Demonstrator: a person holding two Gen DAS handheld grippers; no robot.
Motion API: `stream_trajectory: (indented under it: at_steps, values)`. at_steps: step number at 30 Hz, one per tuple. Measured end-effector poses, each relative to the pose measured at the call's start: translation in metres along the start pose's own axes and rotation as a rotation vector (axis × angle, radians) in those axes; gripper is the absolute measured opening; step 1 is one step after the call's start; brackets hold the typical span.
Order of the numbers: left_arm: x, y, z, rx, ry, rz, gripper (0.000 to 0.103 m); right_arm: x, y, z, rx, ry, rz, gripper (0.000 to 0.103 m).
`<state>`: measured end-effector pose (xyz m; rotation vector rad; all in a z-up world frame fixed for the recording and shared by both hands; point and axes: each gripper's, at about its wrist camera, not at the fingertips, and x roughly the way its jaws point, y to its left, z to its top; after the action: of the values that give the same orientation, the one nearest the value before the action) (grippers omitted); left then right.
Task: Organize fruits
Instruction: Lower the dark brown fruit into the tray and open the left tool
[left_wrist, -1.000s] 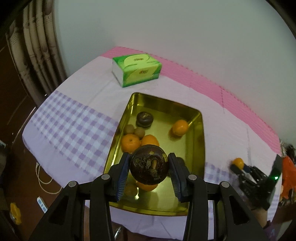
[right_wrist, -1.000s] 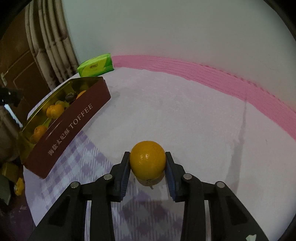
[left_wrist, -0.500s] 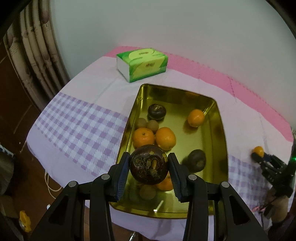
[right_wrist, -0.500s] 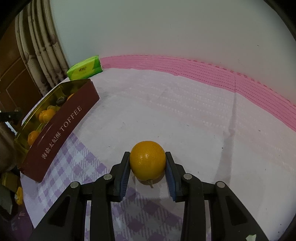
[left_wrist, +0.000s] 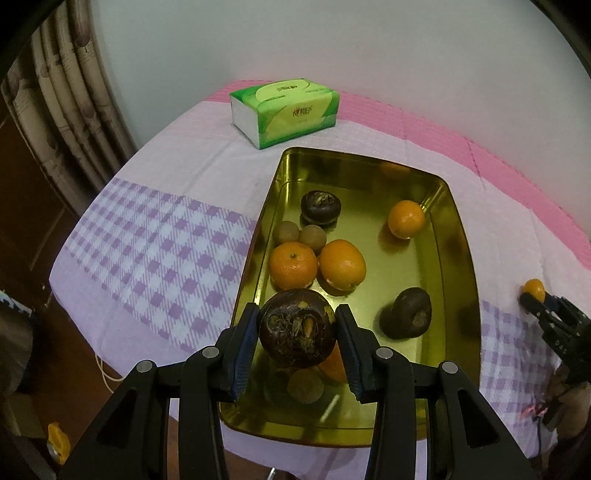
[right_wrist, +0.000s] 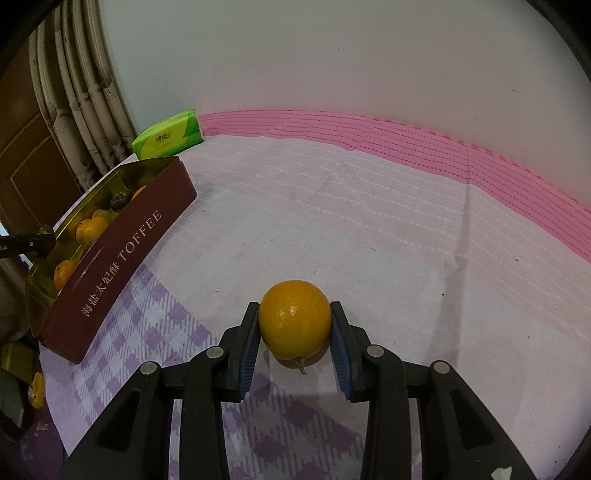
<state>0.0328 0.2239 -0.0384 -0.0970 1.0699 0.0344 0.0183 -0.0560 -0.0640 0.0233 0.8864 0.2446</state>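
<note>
My left gripper (left_wrist: 297, 328) is shut on a dark brown round fruit (left_wrist: 297, 328), held above the near end of the gold tin (left_wrist: 467, 258). Inside the tin lie several oranges (left_wrist: 342, 264), two more dark fruits (left_wrist: 408, 313) and small tan fruits (left_wrist: 312, 235). My right gripper (right_wrist: 294, 325) is shut on an orange (right_wrist: 294, 322) that sits low on the tablecloth, to the right of the tin (right_wrist: 122, 254). In the left wrist view the right gripper (left_wrist: 535, 301) with its orange (left_wrist: 534, 289) shows at the far right.
A green tissue pack (left_wrist: 286, 110) lies beyond the tin near the wall. Curtains (left_wrist: 70, 92) hang at the left. The table's edge drops off at the left and near side, with a white cable (left_wrist: 105, 371) below.
The left gripper has sunk toward the tin with its dark fruit, so the tin looks larger and more centred. The right gripper and its orange have stayed in place.
</note>
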Motion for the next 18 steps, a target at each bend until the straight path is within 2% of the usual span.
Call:
stream_trajectory:
  at_steps: [14,18]
  values:
    - [0.0096,-0.0054,-0.0007,0.035,0.013,0.034,0.043,0.0005,0.0002,0.0000,0.000,0.000,0.001,0.034]
    - [0.0067,-0.0073,-0.0007,0.050,-0.004,0.051,0.043,0.0005,0.0004,0.0001,0.000,0.001,0.002,0.034]
